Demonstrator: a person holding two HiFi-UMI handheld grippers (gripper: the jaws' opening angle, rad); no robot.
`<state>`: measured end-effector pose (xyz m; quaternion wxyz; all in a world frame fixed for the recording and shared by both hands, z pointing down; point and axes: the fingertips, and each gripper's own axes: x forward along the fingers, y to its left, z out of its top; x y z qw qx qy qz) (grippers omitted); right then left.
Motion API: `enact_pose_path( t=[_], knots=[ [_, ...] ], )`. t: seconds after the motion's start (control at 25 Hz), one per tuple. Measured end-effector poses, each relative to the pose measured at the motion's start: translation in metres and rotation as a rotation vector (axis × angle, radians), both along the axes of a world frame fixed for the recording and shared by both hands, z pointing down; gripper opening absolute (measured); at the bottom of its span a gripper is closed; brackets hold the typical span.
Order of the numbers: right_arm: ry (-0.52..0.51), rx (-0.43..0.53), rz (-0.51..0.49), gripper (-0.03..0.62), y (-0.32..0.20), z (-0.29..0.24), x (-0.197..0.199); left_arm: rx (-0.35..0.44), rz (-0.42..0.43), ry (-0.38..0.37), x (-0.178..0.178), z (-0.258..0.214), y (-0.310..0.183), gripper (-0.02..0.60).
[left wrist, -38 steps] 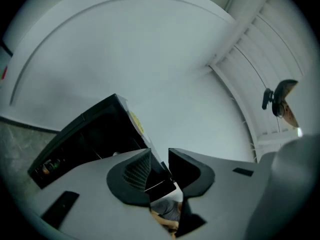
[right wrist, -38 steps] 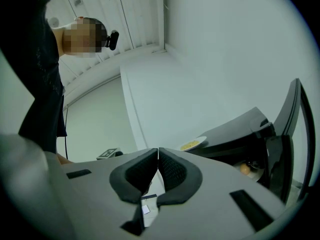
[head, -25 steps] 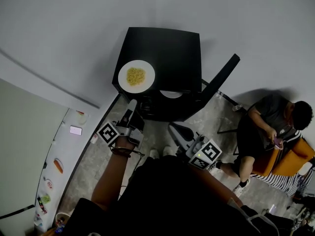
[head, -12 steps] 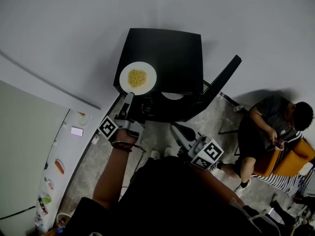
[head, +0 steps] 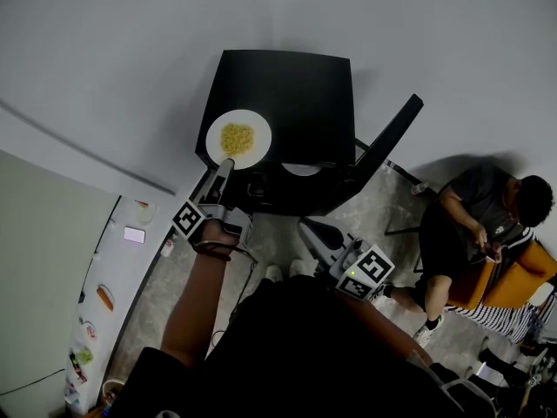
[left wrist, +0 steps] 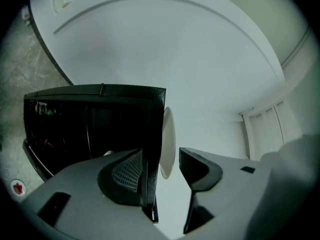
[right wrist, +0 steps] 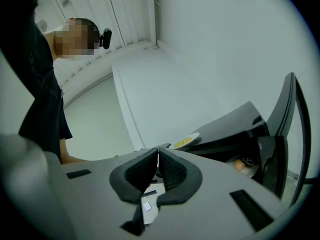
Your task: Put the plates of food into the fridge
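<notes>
The plate rim is right between the left gripper jaws, which are spread wide.
It's on the black table at its near-left corner, upper middle of the head view. No pinch yet, looks like lining up for a lift. The right gripper hangs lower middle, clamped together on nothing.

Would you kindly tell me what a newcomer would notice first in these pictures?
A white plate of yellow food sits on the near left corner of a black table. The left gripper has its jaws open around the plate's rim, while a person sits on an orange chair at the right.
</notes>
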<state>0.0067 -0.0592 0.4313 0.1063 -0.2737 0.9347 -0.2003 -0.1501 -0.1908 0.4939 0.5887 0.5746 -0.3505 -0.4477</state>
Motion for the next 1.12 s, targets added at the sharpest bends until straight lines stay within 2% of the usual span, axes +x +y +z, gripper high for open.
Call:
enact_pose_path(
  t=[0.04, 0.24, 0.28, 0.6, 0.8, 1.12],
  knots=[
    [0.003, -0.002, 0.001, 0.028, 0.0, 0.001, 0.0, 0.002, 0.0, -0.011, 0.0, -0.001, 0.0, 0.24],
    [0.003, -0.008, 0.005, 0.028, -0.001, 0.004, 0.002, 0.04, -0.004, -0.059, -0.002, -0.014, -0.001, 0.065],
    [-0.001, -0.011, 0.006, 0.028, 0.0, 0.005, 0.002, 0.039, -0.004, -0.063, -0.002, -0.015, -0.001, 0.058],
    [0.014, -0.018, 0.01, 0.028, -0.003, 0.014, 0.003, 0.028, -0.01, -0.04, -0.001, -0.017, 0.01, 0.054],
    [-0.002, -0.068, 0.009, 0.028, 0.0, 0.029, 0.003, 0.046, -0.008, 0.008, -0.002, -0.021, 0.026, 0.054],
    [0.015, -0.074, 0.001, 0.028, 0.014, 0.038, -0.003, 0.092, 0.006, 0.016, -0.005, -0.03, 0.065, 0.054]
  ],
)
